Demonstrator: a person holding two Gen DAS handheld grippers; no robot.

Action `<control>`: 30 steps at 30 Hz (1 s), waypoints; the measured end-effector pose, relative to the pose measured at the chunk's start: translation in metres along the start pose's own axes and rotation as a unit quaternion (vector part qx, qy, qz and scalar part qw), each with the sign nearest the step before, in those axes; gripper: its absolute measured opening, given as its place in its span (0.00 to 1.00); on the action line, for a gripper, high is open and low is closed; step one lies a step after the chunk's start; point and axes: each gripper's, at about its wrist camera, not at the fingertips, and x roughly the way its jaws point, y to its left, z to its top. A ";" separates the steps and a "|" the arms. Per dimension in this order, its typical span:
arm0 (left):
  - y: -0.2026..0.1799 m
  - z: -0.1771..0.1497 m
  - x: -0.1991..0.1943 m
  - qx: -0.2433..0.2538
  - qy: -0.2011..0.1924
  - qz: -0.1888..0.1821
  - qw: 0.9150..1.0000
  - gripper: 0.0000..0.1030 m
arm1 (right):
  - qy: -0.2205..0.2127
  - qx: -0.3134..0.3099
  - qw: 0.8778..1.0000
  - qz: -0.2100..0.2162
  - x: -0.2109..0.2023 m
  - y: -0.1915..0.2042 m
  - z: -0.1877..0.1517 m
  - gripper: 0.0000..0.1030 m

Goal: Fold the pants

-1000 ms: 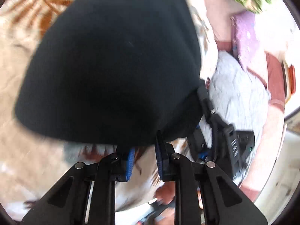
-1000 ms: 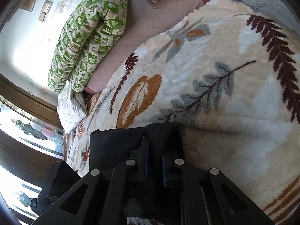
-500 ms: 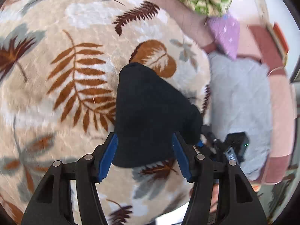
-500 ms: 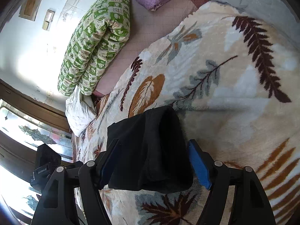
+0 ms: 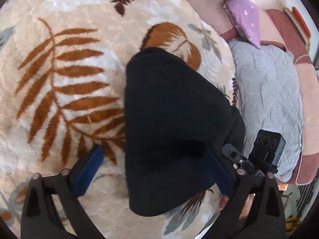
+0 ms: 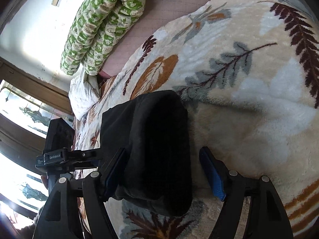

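Now the folded pants (image 5: 171,131) lie as a compact bundle on the leaf-patterned blanket (image 5: 65,91); left gripper (image 5: 153,169) and right gripper (image 6: 162,172) have just been opening wide around them, apparently to release the finished fold.

One black pants (image 5: 175,123), two grippers (both open), one leaf blanket (image 5: 65,103).

Folded pants (image 5: 171,123) on blanket (image 5: 65,103), between open jaws.
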 end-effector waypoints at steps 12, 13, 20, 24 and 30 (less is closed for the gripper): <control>0.021 -0.010 -0.022 -0.040 0.007 -0.121 0.992 0.22 | -0.032 0.068 0.995 0.061 -0.012 -0.012 -0.027 0.27; 0.020 -0.011 -0.027 -0.037 0.004 -0.122 0.992 0.22 | -0.032 0.070 0.995 0.065 -0.013 -0.007 -0.030 0.27; 0.061 -0.032 -0.104 -0.035 -0.035 -0.118 0.992 0.22 | -0.027 0.060 0.994 0.082 -0.013 0.055 -0.053 0.26; 0.103 -0.046 -0.150 -0.048 -0.072 -0.076 0.993 0.22 | -0.009 0.029 0.995 0.096 0.016 0.109 -0.069 0.26; 0.167 -0.054 -0.168 -0.037 -0.059 0.044 0.997 0.24 | 0.020 -0.013 0.995 0.099 0.101 0.182 -0.089 0.26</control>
